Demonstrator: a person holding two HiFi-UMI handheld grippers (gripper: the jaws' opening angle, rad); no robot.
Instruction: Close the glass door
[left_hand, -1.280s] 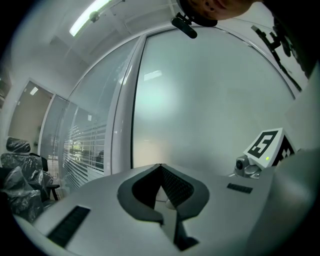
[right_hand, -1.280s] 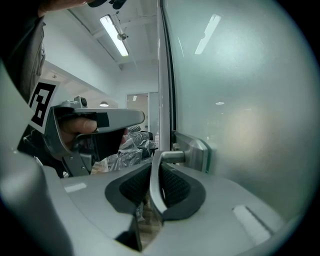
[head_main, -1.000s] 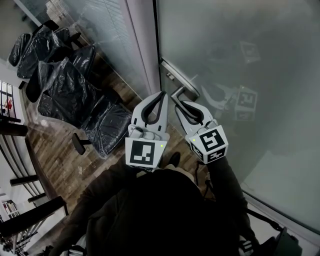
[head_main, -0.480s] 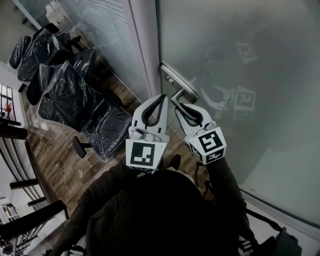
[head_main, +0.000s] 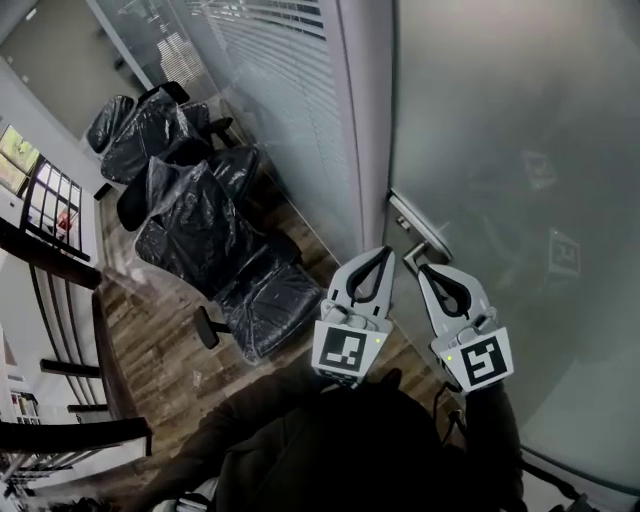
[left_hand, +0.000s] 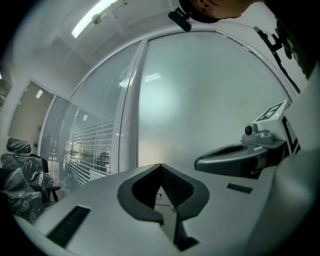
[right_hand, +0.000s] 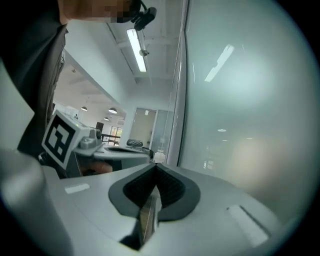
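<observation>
The frosted glass door (head_main: 520, 150) fills the right of the head view, its edge beside a grey frame post (head_main: 365, 120). A metal lever handle (head_main: 412, 246) sticks out from the door's edge. My right gripper (head_main: 424, 268) is shut on this handle; in the right gripper view a thin metal strip (right_hand: 149, 215) sits in the hollow behind the closed tips (right_hand: 156, 165). My left gripper (head_main: 383, 250) hangs just left of the handle, shut and empty, its tips (left_hand: 160, 165) meeting in front of the door (left_hand: 200, 100).
Several office chairs wrapped in black plastic (head_main: 200, 220) stand to the left on a wooden floor (head_main: 150, 340). A glass partition with blinds (head_main: 280, 80) runs behind them. Dark furniture edges (head_main: 40, 250) line the far left.
The handle and both grippers now sit further right and lower in the head view, and more of the chairs and partition shows. The right gripper has stayed on the handle.
</observation>
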